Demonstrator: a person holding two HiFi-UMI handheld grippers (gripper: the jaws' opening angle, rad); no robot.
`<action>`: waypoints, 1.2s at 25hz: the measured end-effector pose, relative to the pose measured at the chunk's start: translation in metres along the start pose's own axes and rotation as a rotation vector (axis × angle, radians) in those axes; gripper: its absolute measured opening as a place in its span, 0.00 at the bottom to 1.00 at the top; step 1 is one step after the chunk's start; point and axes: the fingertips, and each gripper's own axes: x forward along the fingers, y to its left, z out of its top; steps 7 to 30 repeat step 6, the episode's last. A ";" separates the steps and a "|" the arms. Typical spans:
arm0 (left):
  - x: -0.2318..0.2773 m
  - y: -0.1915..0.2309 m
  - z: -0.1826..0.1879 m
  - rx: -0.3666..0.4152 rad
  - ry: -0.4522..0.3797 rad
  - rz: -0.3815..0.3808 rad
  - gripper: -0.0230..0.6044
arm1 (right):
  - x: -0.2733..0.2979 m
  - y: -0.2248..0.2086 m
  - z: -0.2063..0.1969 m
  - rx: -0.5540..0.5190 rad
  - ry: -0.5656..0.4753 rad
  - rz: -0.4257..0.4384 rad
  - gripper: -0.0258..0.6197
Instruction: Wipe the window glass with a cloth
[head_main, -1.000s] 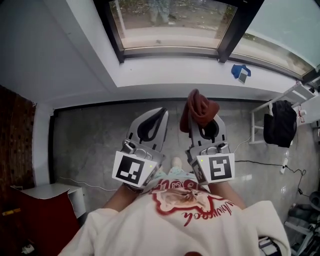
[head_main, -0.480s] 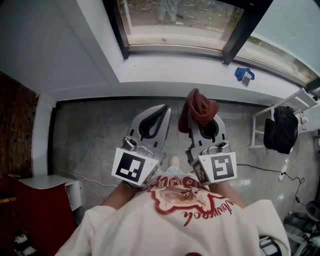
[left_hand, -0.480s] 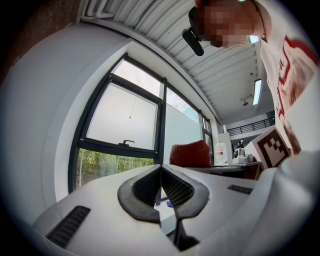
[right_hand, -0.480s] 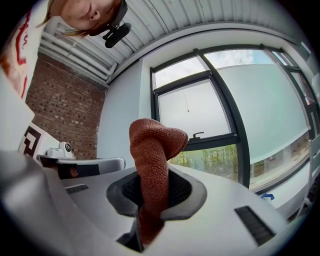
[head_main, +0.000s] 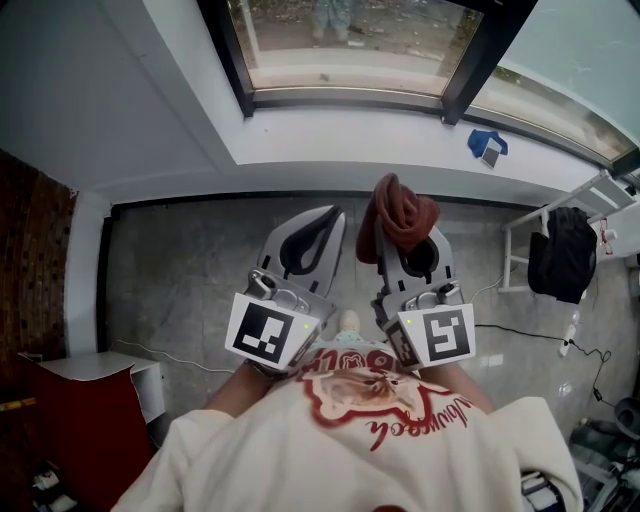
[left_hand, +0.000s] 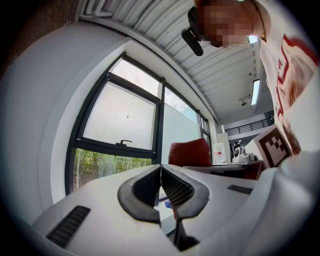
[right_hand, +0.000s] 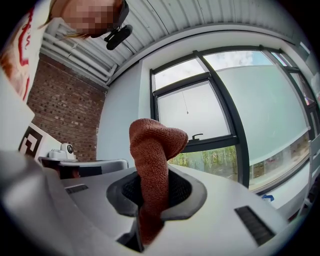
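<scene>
A rust-red cloth (head_main: 398, 217) (right_hand: 152, 165) sticks up from my right gripper (head_main: 403, 232) (right_hand: 150, 192), whose jaws are shut on it. My left gripper (head_main: 318, 228) (left_hand: 161, 187) is beside it on the left, shut, with nothing between its black pads. Both are held low in front of the person's body, well short of the window glass (head_main: 350, 35) (left_hand: 117, 122) (right_hand: 192, 110). The glass sits in a dark frame (head_main: 470, 55) above a white sill (head_main: 340, 145). The cloth also shows past the left gripper (left_hand: 189, 152).
A blue object (head_main: 485, 145) lies on the sill to the right. A white rack with a black bag (head_main: 560, 245) stands at the right. A red cabinet (head_main: 95, 420) is at the lower left. Cables (head_main: 540, 335) run across the grey floor.
The view has shifted slightly. Both grippers hold nearly the same place, with the cloth still clamped in the right one.
</scene>
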 end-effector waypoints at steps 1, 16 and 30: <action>0.001 0.000 0.000 -0.001 0.000 0.001 0.07 | -0.001 -0.002 -0.001 -0.005 0.007 -0.005 0.16; 0.003 -0.001 -0.002 -0.003 0.002 0.007 0.07 | -0.004 -0.013 -0.002 -0.027 0.053 -0.064 0.16; 0.003 -0.001 -0.002 -0.003 0.002 0.007 0.07 | -0.004 -0.013 -0.002 -0.027 0.053 -0.064 0.16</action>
